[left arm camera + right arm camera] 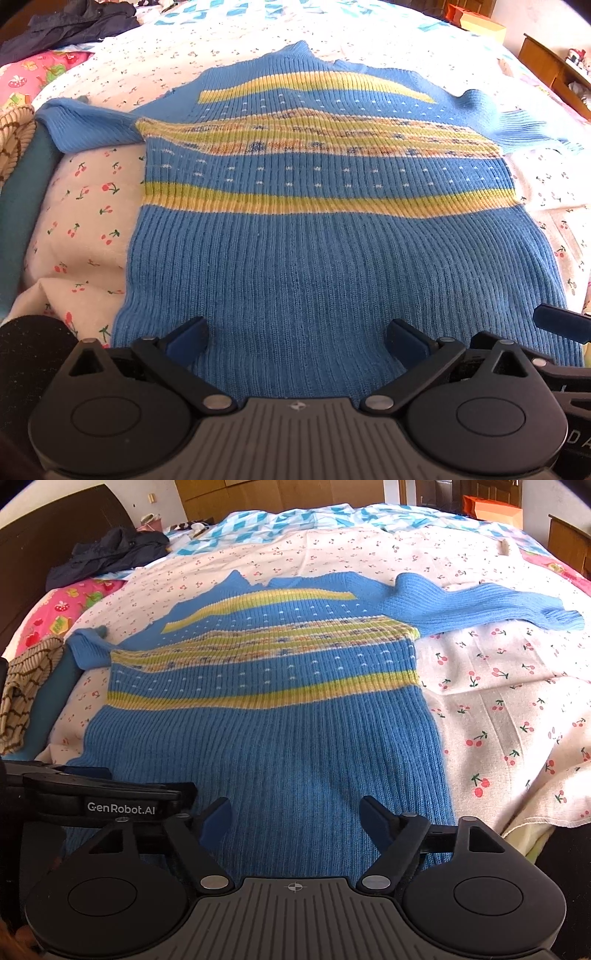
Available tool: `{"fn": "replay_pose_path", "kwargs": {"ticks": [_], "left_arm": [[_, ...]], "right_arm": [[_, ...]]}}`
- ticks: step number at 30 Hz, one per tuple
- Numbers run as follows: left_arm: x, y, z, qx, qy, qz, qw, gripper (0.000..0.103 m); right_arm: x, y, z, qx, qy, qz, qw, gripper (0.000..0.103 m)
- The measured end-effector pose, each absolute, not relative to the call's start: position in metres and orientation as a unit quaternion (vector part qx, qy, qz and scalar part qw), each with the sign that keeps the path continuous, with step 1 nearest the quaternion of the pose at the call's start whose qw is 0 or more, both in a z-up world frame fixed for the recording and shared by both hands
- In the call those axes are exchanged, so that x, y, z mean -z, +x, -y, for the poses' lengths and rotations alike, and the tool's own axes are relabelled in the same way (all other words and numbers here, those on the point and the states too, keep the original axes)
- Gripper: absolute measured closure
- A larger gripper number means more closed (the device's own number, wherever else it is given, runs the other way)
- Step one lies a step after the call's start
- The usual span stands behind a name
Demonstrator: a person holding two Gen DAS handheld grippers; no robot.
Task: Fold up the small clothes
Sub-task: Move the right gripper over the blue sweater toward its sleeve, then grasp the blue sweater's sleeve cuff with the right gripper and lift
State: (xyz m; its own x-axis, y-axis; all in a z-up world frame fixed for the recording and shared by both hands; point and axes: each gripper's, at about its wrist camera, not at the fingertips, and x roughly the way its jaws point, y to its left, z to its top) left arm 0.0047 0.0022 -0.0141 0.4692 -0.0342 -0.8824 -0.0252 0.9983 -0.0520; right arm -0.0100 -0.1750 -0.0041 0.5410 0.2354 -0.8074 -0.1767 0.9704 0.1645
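A small blue ribbed knit sweater with yellow-green bands and a patterned chest stripe (317,236) lies face up and spread flat on the bed's white cherry-print sheet (85,229), hem nearest the cameras and neck at the far end. No fold shows in it: the body is at full length, the right sleeve (480,605) stretches out sideways over the sheet, and the left sleeve (88,125) juts out toward a cream wavy-knit garment (14,144) at the bed's edge. The left gripper (295,341) and the right gripper (295,818) both hover over the hem, side by side, jaws spread wide and empty. Judged from this, the spreading looks finished and the folding itself has yet to begin: sleeves first, then the body.
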Motion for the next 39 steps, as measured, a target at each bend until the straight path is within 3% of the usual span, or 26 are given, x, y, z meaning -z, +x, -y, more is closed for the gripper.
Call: {"fn": "replay_pose_path", "kwargs": {"ticks": [15,39], "left_arm": [[0.015,0.003,-0.002,0.001,-0.027,-0.52,0.854,0.0],[-0.028,0.024,0.018,0.02,-0.018,-0.455,0.89,0.0]], "right_arm": [[0.01,-0.009,0.18,-0.105,0.047,-0.487,0.866,0.018],[-0.018,0.02,0.24,-0.052,0.119,-0.376,0.917,0.021]]}}
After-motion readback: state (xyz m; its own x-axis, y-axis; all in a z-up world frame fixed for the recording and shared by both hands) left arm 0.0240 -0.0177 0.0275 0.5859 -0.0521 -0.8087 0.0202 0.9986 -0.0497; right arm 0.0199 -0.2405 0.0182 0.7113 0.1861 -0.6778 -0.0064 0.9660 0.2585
